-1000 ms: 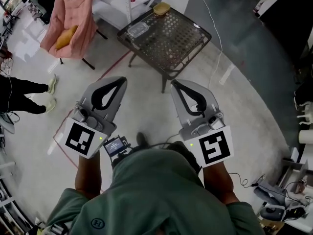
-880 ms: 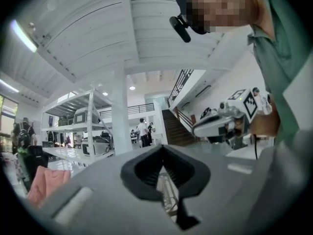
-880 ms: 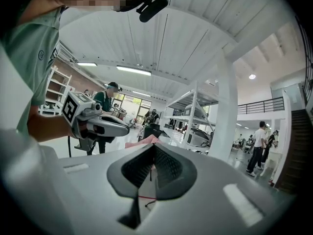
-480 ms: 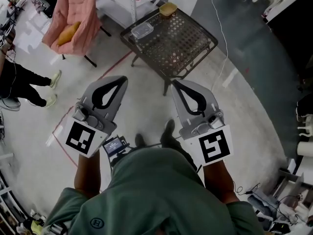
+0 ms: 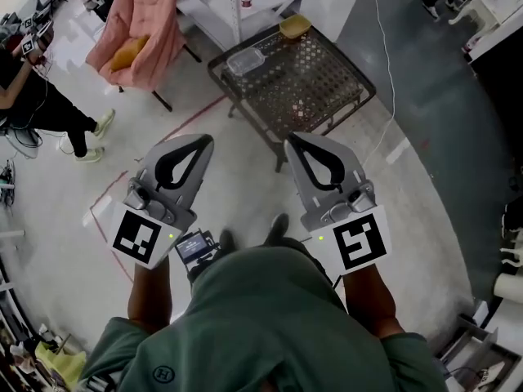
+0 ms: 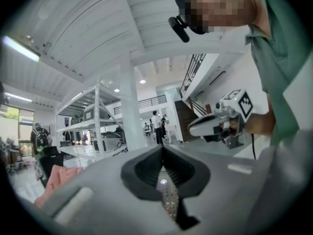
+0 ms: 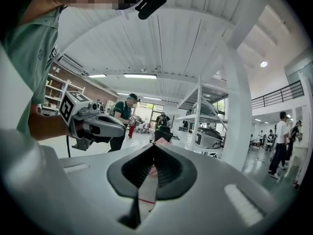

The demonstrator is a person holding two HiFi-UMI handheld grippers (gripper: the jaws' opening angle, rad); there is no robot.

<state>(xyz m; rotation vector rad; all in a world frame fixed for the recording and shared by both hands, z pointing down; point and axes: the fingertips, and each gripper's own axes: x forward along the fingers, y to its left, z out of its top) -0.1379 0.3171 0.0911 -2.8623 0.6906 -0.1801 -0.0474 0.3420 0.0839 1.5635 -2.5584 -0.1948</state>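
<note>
I hold both grippers out in front of me above the pale floor, side by side and level. My left gripper (image 5: 203, 140) is shut, its black-lined jaws meeting at the tip with nothing between them. The right gripper (image 5: 291, 140) is shut and empty in the same way. In the left gripper view the left gripper (image 6: 162, 149) points at a white post, with the other gripper off to its right. In the right gripper view the right gripper (image 7: 154, 146) points toward a pink chair. Ahead of both tips stands a dark mesh table (image 5: 320, 82).
On the mesh table lie a clear container (image 5: 245, 61) and a yellow bowl (image 5: 294, 27). A pink chair (image 5: 139, 19) with a yellow cushion stands at the far left. A person (image 5: 45, 109) stands to the left. A white cable (image 5: 384, 47) runs along the floor.
The mesh table and pink chair have slid down and closer in the head view as I step forward. The person at left has shifted. Both grippers stay shut and level.
</note>
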